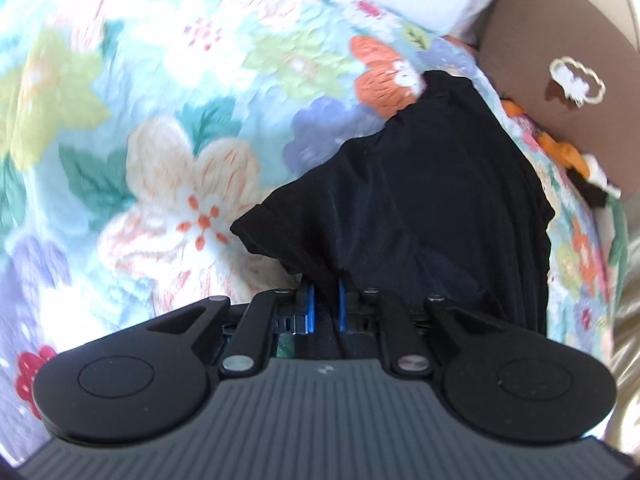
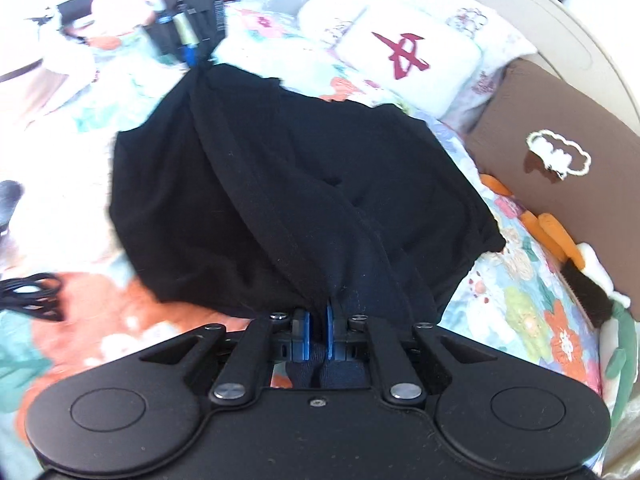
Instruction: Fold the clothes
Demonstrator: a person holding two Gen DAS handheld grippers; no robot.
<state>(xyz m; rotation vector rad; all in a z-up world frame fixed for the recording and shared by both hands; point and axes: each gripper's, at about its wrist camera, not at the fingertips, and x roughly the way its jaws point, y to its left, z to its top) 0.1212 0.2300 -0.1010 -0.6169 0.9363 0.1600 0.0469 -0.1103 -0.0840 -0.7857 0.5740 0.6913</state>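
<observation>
A black garment (image 2: 256, 184) hangs stretched over the floral bedspread (image 1: 160, 160). My right gripper (image 2: 317, 320) is shut on its near edge, with cloth bunched between the blue pads. My left gripper (image 1: 325, 296) is shut on another edge of the same black garment (image 1: 420, 200). In the right wrist view the left gripper (image 2: 196, 54) shows at the far top left, pinching the garment's far corner. The cloth sags between the two grippers in folds.
A white pillow with a red character (image 2: 404, 60) and a brown pillow (image 2: 560, 152) lie at the head of the bed. An orange and black plush toy (image 2: 560, 240) lies by the brown pillow. A black cable (image 2: 32, 292) lies at the left.
</observation>
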